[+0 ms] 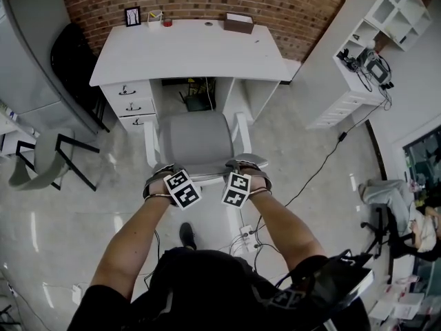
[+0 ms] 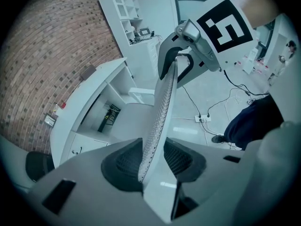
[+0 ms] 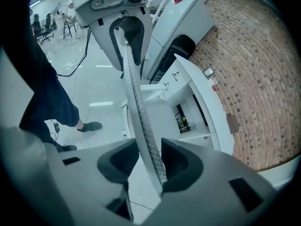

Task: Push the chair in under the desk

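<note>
White desk (image 1: 193, 54) hard against brick wall (image 1: 289, 5), drawer stack (image 1: 131, 105) under desk's left end. Grey chair (image 1: 196, 140) centred in front of desk, seat front close to the knee opening, most of seat outside it, not yet pushed under. Backrest (image 2: 162, 107) on the side away from desk. Left gripper (image 2: 153, 161) pinching backrest top edge, mesh squeezed between pads. Right gripper (image 3: 148, 161) clamped on same edge, just beside the left. Brown box (image 1: 238, 23) and small picture frame (image 1: 132, 16) at desk's rear edge.
</note>
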The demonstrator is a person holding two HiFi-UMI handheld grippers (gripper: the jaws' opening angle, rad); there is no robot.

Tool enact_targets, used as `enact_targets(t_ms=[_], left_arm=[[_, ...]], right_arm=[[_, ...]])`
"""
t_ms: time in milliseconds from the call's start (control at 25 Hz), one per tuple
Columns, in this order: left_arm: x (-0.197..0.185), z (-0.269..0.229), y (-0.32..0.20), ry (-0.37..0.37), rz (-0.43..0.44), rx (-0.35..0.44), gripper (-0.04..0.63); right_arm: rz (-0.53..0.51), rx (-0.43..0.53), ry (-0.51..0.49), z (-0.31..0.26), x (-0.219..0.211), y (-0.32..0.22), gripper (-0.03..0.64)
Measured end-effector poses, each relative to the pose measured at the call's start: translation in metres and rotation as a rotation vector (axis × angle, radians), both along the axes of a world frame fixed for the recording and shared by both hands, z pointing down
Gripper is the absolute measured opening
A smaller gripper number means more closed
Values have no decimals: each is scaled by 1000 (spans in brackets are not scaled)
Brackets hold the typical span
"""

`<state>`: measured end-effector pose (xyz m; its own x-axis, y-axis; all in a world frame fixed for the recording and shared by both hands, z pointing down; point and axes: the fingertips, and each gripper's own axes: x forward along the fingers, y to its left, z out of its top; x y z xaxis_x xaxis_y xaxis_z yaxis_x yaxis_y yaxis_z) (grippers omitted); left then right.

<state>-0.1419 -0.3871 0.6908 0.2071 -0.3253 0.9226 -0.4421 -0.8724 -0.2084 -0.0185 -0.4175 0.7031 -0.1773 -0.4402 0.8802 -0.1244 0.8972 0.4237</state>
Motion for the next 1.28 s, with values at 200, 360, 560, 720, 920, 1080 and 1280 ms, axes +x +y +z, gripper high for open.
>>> enact_targets(t_ms=[200, 360, 560, 720, 920, 1080, 1280], left_arm=[[-7, -1, -17, 19, 23, -20, 146], [-8, 2, -22, 21, 45, -39, 146], [-16, 4, -36, 13, 62, -17, 143], [-23, 6, -44, 5, 60, -4, 144], [-32, 5, -69, -10, 51, 17, 148], [-39, 7, -82, -3, 54, 1, 150], [-41, 9, -101, -13, 39, 14, 152]], right_arm=[[28, 2, 16, 0, -6, -18, 155], [54, 2, 26, 2, -7, -25, 161], [70, 26, 29, 3, -14, -38, 164], [57, 20, 27, 4, -20, -43, 163], [57, 33, 18, 2, -28, -64, 160], [39, 23, 16, 4, -35, -76, 155], [20, 30, 18, 6, -38, -94, 150]])
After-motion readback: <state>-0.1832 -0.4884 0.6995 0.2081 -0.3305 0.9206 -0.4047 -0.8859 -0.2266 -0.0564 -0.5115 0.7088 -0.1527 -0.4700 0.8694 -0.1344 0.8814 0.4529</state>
